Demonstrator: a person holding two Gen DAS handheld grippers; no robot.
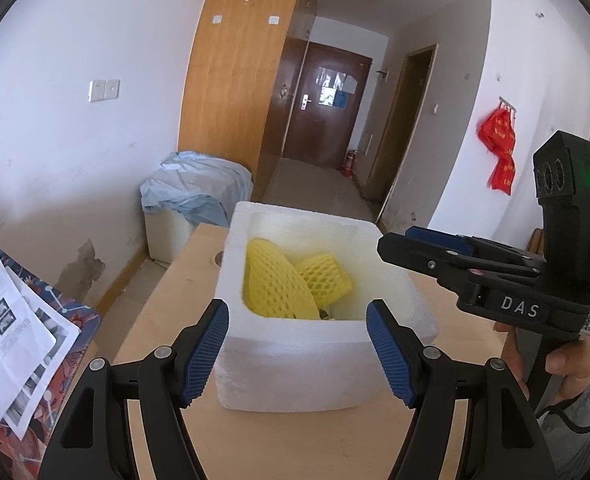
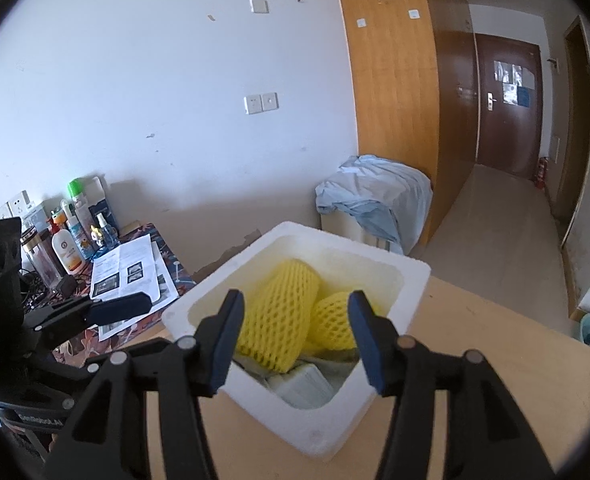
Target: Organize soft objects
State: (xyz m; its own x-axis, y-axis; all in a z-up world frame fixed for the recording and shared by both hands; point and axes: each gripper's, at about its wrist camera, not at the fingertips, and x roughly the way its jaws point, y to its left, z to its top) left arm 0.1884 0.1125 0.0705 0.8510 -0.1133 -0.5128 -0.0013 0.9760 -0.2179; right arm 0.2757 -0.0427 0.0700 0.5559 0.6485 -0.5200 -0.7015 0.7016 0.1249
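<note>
Hovering wide open and empty, left claw (image 1: 297, 354) and right claw (image 2: 293, 344), above foam box (image 1: 295, 356), yellow foam nets (image 2: 279, 320) inside.

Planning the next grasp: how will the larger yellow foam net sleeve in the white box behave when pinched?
The larger yellow foam net sleeve looks airy, so probably light. Its open mesh should squash rather than resist. It leans loosely in the white foam box, so it may shift.

- A white styrofoam box (image 1: 327, 344) sits on a pale wooden table (image 1: 167, 308), holding two yellow foam net sleeves (image 1: 279, 284).
- The left gripper (image 1: 298, 350) hovers before it, blue-padded jaws wide apart.
- The right gripper (image 1: 399, 242) reaches over the box's right rim.
</note>
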